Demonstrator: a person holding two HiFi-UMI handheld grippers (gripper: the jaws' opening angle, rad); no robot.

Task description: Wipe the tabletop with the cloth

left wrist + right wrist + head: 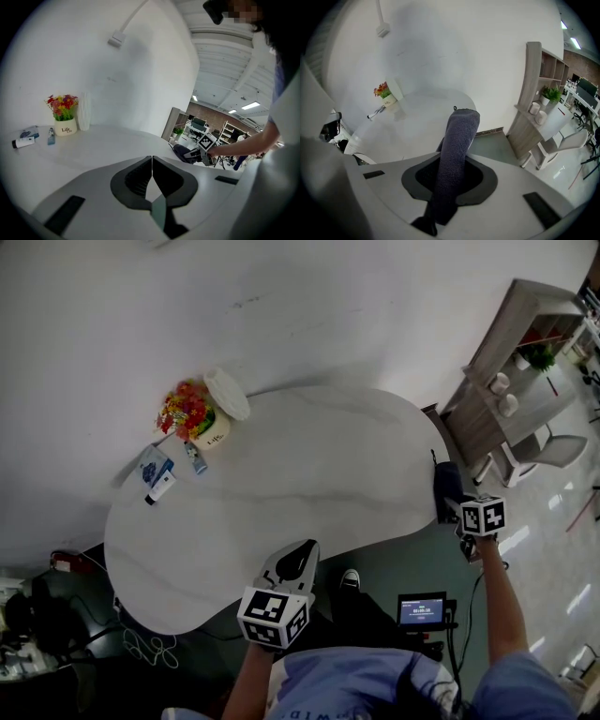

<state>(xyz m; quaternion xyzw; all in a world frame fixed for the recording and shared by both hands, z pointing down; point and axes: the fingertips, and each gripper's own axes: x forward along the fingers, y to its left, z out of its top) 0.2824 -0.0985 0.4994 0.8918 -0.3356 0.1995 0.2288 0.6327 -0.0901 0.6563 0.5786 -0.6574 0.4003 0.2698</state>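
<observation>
Right gripper (449, 174) clamping cloth (458, 136), left gripper (152, 164) closed

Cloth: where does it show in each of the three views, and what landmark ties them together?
Head view: the cloth is at the right edge of the table.
Left gripper view: right of centre, a dark bundle at the table's far edge.
Right gripper view: centre, clamped between the jaws.
Shared landmark: the flower pot by the wall.
</observation>
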